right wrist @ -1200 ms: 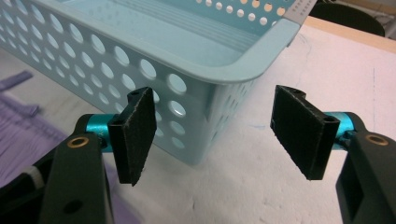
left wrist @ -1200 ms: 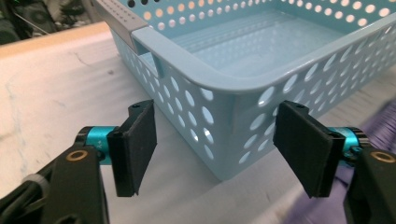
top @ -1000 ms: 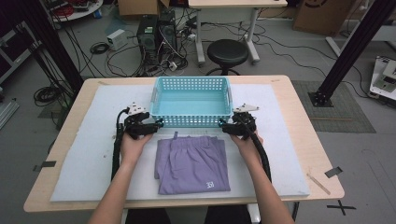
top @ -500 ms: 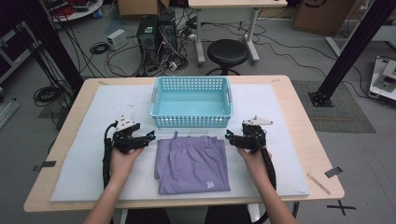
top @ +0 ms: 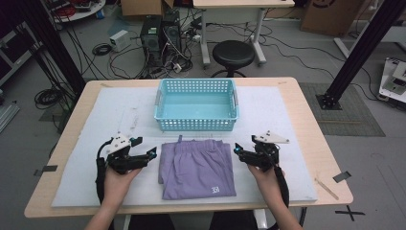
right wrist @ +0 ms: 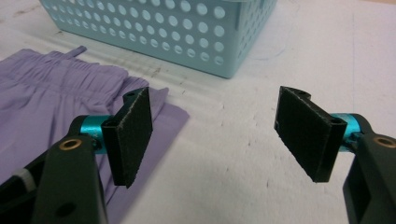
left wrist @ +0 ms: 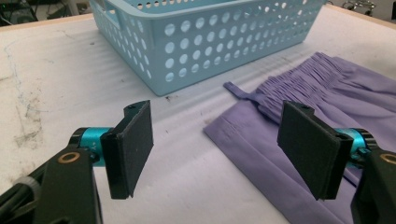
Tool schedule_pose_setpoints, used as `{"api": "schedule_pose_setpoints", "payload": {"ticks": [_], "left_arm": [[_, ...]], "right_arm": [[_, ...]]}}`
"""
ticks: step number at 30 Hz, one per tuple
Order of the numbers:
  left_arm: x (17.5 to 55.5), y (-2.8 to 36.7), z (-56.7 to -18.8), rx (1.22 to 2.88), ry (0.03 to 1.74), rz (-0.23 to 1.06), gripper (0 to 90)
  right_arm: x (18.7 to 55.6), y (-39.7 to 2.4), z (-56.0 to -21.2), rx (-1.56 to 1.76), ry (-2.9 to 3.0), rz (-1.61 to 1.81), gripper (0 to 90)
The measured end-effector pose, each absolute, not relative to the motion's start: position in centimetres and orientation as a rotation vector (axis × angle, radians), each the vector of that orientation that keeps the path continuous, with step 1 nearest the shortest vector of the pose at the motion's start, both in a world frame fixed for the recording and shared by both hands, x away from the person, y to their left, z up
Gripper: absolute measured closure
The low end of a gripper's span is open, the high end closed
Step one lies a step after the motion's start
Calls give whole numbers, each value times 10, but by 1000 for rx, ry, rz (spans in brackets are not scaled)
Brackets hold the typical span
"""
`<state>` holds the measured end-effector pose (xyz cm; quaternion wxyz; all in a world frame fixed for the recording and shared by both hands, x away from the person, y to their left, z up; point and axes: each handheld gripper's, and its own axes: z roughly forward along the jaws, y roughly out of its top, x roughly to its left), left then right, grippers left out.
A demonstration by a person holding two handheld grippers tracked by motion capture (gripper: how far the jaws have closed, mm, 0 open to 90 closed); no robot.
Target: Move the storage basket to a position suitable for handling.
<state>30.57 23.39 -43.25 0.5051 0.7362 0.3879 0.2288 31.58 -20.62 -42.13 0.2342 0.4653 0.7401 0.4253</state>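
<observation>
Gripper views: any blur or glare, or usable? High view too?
Left gripper view: the left claw sharp, basket crisp, lighting even, no glare. Right gripper view: the right claw sharp, soft shadow under the basket rim. High view: softer, low detail, shorts evenly lit, floor dimmer.

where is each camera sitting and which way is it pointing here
High view: above the person's side, looking forward and down on the table; shows both forearms, left gripper and right gripper.
Left gripper view: rides the left gripper, faces the basket and purple shorts; its open black fingers show.
Right gripper view: rides the right gripper, open, facing likewise.
All share basket and shorts.
</observation>
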Motion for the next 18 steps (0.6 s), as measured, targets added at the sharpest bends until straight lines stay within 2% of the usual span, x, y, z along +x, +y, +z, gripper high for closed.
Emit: {"api": "schedule_pose_setpoints", "payload": {"ticks": [7,18], "left_arm": [[287,239,-424,1768,851,626,265],[278,235,-414,1760,807,644,242]], "right_arm": [[291,-205,-414,1239,2020,1185,280],[278,-218,-407,1186,1935,1223,241]]}}
